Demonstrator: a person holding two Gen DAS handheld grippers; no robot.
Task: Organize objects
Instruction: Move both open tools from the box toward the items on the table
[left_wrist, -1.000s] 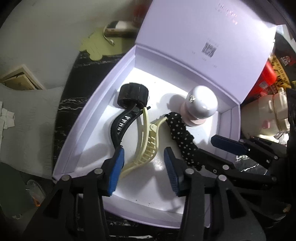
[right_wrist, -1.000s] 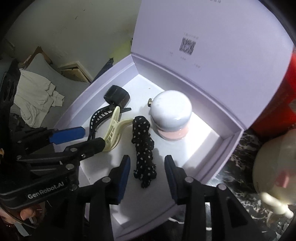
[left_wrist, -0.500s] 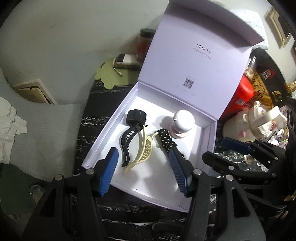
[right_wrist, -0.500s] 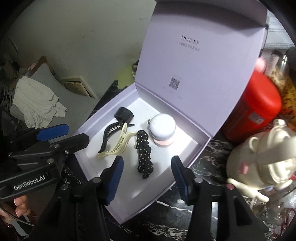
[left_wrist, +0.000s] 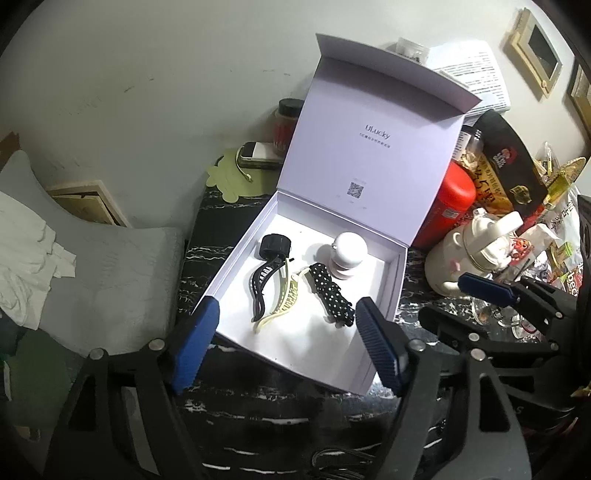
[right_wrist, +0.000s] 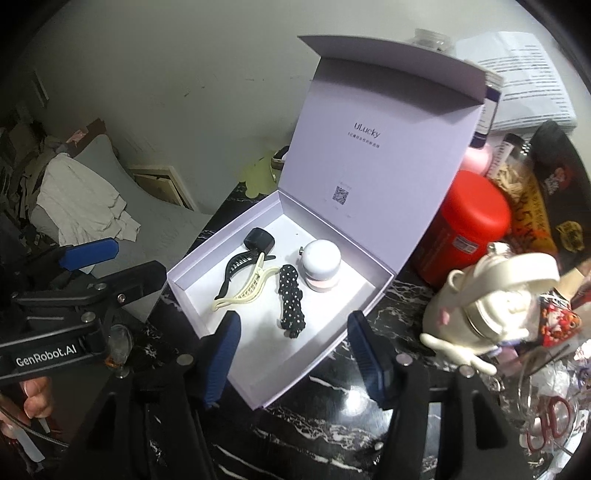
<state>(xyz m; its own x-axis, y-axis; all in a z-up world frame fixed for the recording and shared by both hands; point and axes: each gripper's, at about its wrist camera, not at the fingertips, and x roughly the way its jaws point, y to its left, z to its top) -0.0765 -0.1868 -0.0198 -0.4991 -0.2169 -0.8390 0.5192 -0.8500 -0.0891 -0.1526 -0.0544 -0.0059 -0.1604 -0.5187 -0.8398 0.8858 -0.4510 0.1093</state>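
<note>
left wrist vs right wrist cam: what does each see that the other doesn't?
Only the left wrist view shows the phone-like device lying on the green mat behind the box, and the picture frames on the wall at upper right.

Only the right wrist view shows the person's fingers on the left gripper's handle, and its GenRobot.AI label.

Both show the open lavender box holding the black claw clip, cream claw clip, polka-dot hair clip and white round jar, plus the red canister.
</note>
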